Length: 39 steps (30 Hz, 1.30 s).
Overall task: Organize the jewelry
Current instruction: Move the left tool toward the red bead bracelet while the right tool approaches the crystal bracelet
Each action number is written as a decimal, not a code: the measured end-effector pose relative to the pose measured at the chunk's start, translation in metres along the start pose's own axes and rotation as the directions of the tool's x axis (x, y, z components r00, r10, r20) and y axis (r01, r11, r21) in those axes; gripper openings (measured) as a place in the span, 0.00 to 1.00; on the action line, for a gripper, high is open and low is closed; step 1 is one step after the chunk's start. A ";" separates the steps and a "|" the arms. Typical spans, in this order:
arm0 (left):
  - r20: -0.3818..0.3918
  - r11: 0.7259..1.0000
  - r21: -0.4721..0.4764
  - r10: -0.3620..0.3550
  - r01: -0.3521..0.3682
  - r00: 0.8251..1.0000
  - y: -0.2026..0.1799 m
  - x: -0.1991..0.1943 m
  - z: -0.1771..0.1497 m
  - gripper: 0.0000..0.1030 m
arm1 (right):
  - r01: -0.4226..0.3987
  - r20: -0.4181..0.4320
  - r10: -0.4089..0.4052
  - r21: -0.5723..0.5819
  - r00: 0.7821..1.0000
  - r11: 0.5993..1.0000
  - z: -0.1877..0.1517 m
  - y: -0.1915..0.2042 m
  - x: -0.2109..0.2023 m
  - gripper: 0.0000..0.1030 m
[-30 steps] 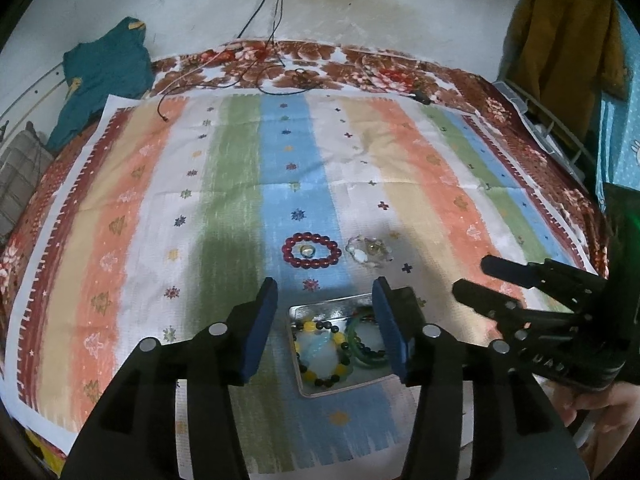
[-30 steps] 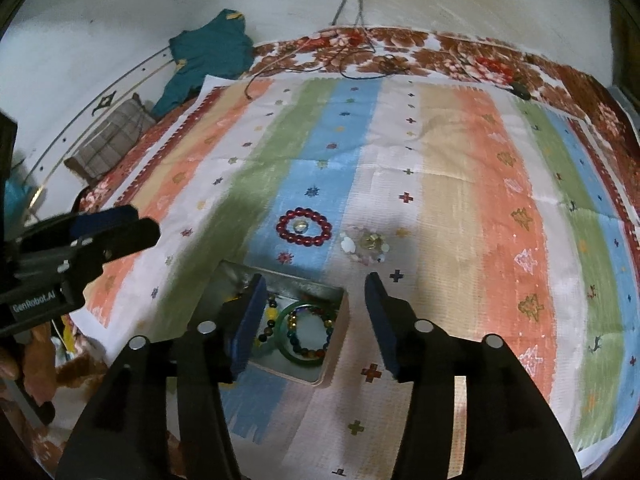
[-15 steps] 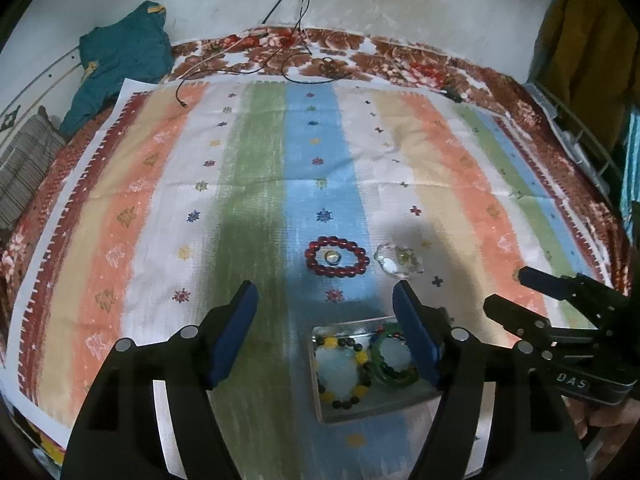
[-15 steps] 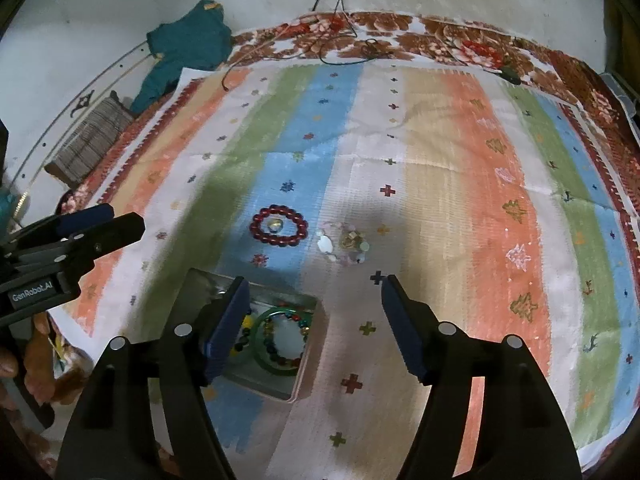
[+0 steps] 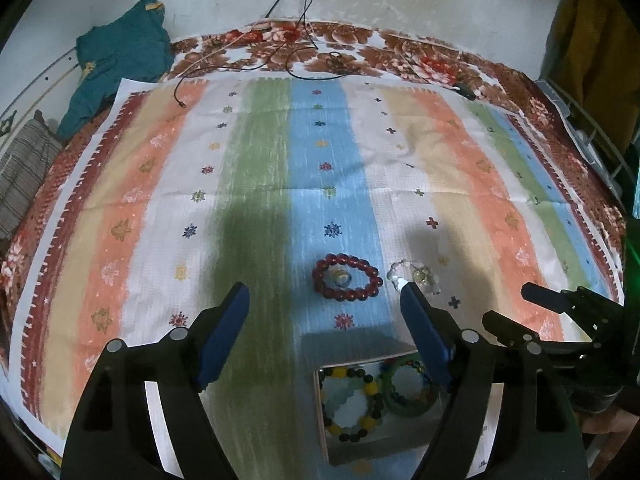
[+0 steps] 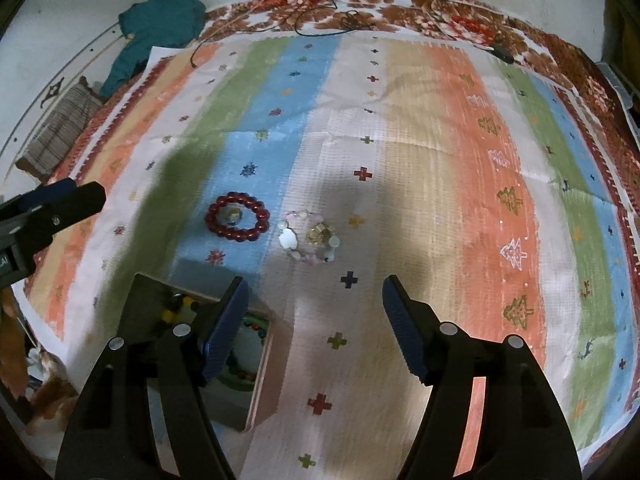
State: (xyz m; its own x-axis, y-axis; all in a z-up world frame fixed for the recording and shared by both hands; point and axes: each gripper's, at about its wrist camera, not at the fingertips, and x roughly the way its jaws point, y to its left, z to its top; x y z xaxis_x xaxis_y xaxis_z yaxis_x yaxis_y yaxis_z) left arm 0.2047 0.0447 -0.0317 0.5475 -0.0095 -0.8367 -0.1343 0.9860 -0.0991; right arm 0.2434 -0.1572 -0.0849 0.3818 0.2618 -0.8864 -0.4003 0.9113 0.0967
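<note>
A dark red bead bracelet [image 5: 352, 297] lies on the blue stripe of the cloth with a small ring [image 5: 342, 278] inside it. A pale, clear bead bracelet [image 5: 416, 276] lies just to its right. Nearer to me stands a small open box [image 5: 324, 420] holding a yellow-and-black bead bracelet [image 5: 370, 388] and a green bangle [image 5: 404, 408]. My left gripper [image 5: 323, 294] hovers above the red bracelet, its jaws opening, nothing between them. My right gripper [image 6: 314, 282] is open and empty, short of the pale bracelet [image 6: 310, 238], with the box [image 6: 260, 380] behind its left finger.
The striped cloth [image 5: 460, 152] covers a floral bedsheet [image 5: 400, 48]. A teal garment [image 5: 120, 52] and a folded checked cloth [image 5: 24, 172] lie at the back left. Black cables [image 5: 304, 40] trail over the far edge. A mustard garment [image 5: 592, 40] hangs at the right.
Both grippers' jaws have spread wider. Both have moved forward and lower toward the two loose bracelets, so the box has slid down and nearer in each view.
</note>
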 end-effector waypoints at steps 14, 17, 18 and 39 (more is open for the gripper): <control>-0.060 1.000 0.000 0.019 -0.019 0.998 0.003 0.041 0.010 0.75 | 0.003 -0.044 -0.002 0.012 0.999 1.000 0.014 -0.009 0.027 0.67; -0.081 1.000 0.000 0.017 -0.017 0.997 0.004 0.050 0.010 0.75 | 0.010 -0.054 -0.010 0.014 0.998 1.000 0.015 -0.010 0.032 0.67; -0.086 1.000 0.003 0.020 -0.020 0.996 0.004 0.053 0.011 0.75 | 0.011 -0.059 -0.010 0.013 0.998 1.000 0.016 -0.010 0.034 0.67; -0.215 0.999 0.048 0.015 -0.004 0.976 0.003 0.119 0.015 0.73 | 0.051 -0.151 -0.049 0.007 0.987 0.999 0.029 -0.020 0.087 0.67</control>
State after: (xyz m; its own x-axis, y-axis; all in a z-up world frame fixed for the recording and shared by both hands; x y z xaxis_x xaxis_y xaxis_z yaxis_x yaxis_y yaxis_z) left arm 0.2818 0.0494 -0.1229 0.3547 -0.0308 -0.9345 -0.0970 0.9929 -0.0695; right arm 0.3081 -0.1436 -0.1506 0.2712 0.1659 -0.9481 -0.3744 0.9256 0.0549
